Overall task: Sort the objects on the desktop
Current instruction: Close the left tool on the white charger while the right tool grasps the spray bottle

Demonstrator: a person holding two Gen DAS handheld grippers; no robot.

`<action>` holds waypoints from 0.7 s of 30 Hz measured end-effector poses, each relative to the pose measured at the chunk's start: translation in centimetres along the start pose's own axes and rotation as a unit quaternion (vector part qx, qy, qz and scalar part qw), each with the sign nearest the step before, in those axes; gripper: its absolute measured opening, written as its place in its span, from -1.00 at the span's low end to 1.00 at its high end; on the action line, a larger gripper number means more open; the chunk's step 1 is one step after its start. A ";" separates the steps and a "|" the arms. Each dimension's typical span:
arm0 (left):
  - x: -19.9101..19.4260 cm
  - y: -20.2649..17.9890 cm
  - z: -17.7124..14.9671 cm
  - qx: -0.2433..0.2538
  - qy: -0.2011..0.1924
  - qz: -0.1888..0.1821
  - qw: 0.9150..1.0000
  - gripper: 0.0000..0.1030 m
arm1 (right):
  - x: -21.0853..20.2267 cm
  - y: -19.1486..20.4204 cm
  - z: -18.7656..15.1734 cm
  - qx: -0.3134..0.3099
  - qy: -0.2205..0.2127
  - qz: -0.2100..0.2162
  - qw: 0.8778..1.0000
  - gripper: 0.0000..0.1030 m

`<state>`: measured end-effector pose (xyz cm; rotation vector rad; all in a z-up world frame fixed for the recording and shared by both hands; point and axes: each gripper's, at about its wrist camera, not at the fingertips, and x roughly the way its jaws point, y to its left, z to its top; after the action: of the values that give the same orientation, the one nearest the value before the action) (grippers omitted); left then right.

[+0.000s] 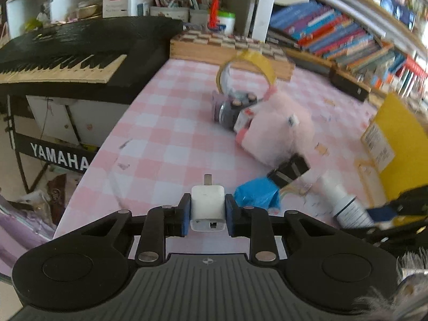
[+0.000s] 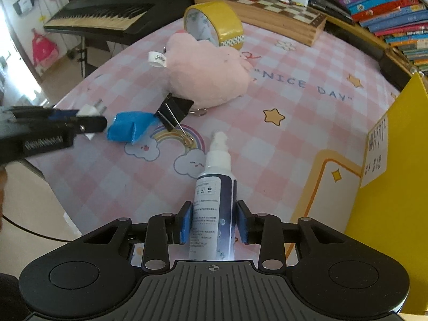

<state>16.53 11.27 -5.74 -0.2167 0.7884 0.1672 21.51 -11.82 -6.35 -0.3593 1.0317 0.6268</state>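
Observation:
My left gripper [image 1: 207,212] is shut on a white USB charger plug [image 1: 206,208], prongs pointing forward, held over the pink checked table; it also shows in the right wrist view [image 2: 91,111]. My right gripper [image 2: 215,224] has its pads on both sides of a white and dark blue spray bottle [image 2: 215,187] lying on the table, nozzle pointing away; a small gap shows at the right pad. The bottle also shows in the left wrist view [image 1: 345,200]. A blue tape wad [image 2: 128,128], a black binder clip [image 2: 174,112], a pink plush toy [image 2: 206,75] and a yellow tape roll [image 2: 214,24] lie ahead.
A yellow box [image 2: 390,187] stands at the right table edge. A wooden chessboard box [image 2: 267,8] lies at the back, with books [image 2: 379,2] behind it. A black Yamaha keyboard [image 1: 67,53] stands left of the table. Small batteries and a purple item [image 1: 230,107] sit by the plush.

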 end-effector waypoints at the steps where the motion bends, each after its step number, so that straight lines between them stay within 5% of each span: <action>1: -0.4 0.1 0.2 -0.008 -0.004 -0.005 1.000 -0.55 | -0.1 0.0 -0.1 0.004 -0.004 -0.001 1.000 -0.36; 21: -7.8 -0.4 -1.3 -0.012 -0.048 -0.059 0.997 -0.55 | -6.4 2.1 -1.3 0.051 -0.071 0.017 0.996 -0.36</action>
<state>10.33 10.00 -1.04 -0.2759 0.6766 0.0747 16.92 -12.95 -1.31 -0.2061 0.9315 0.6193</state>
